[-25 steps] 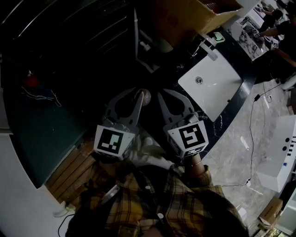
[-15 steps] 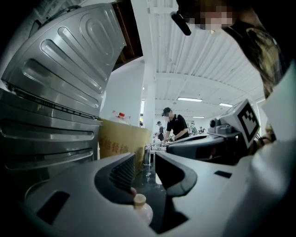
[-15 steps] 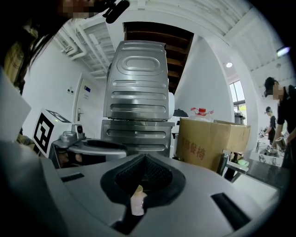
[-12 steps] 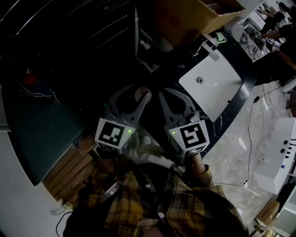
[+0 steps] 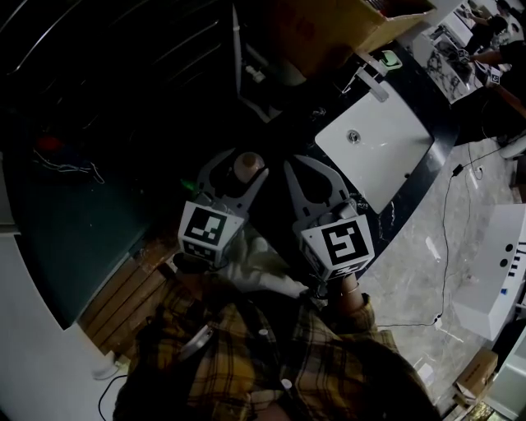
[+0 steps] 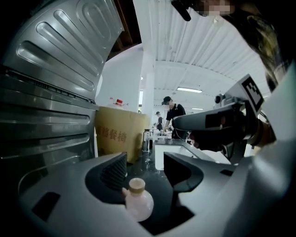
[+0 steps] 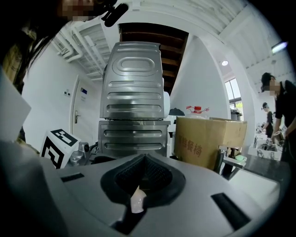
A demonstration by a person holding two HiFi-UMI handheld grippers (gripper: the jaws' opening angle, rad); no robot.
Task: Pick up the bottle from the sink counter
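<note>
A small pale pink bottle (image 5: 246, 167) with a tan cap stands on the dark sink counter (image 5: 275, 136). It sits between the fingers of my left gripper (image 5: 241, 164), whose jaws are opening. In the left gripper view the bottle (image 6: 138, 203) stands low in the gap of the left gripper (image 6: 144, 162). It leans by the left pad, and the right pad is well clear of it. My right gripper (image 5: 297, 164) hovers just to the right with its tips together. In its own view the right gripper (image 7: 144, 157) is shut, with only a pale sliver showing below the tips.
A white basin (image 5: 374, 152) with a faucet (image 5: 370, 86) lies to the right in the counter. A cardboard box (image 5: 345, 25) stands behind it. A ribbed metal appliance (image 6: 46, 92) rises at the left. People stand further off (image 6: 171, 115). A cable trails on the floor (image 5: 448, 214).
The left gripper's jaws were pinched together at the bottle a second ago and have since spread apart around it. The right gripper has hardly moved.
</note>
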